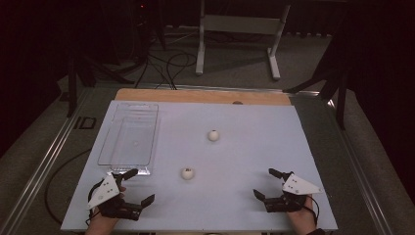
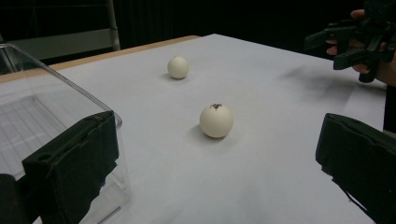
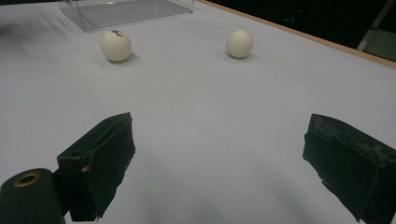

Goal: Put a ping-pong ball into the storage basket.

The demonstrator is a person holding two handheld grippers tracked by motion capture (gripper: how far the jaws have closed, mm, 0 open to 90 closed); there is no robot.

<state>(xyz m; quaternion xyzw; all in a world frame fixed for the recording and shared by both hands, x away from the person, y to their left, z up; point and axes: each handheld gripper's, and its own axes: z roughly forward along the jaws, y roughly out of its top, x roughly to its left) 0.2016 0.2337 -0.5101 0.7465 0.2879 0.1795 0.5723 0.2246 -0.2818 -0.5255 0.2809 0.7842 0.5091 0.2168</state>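
Note:
Two white balls lie on the pale table (image 1: 244,161). The near ball (image 1: 187,173) (image 2: 216,120) (image 3: 116,45) has a small dark mark on top; the far ball (image 1: 213,135) (image 2: 178,67) (image 3: 239,43) is plain. A clear plastic tray (image 1: 129,138) (image 2: 28,121) (image 3: 126,11) rests at the table's left. My left gripper (image 1: 138,186) (image 2: 219,172) is open near the front left, just in front of the tray's near end. My right gripper (image 1: 266,183) (image 3: 219,163) is open near the front right, with nothing between its jaws.
A wooden strip (image 1: 203,96) runs along the table's far edge. Beyond it stand a white frame leg (image 1: 200,44) and loose cables (image 1: 169,63) on the floor. Dark stands flank the table on both sides.

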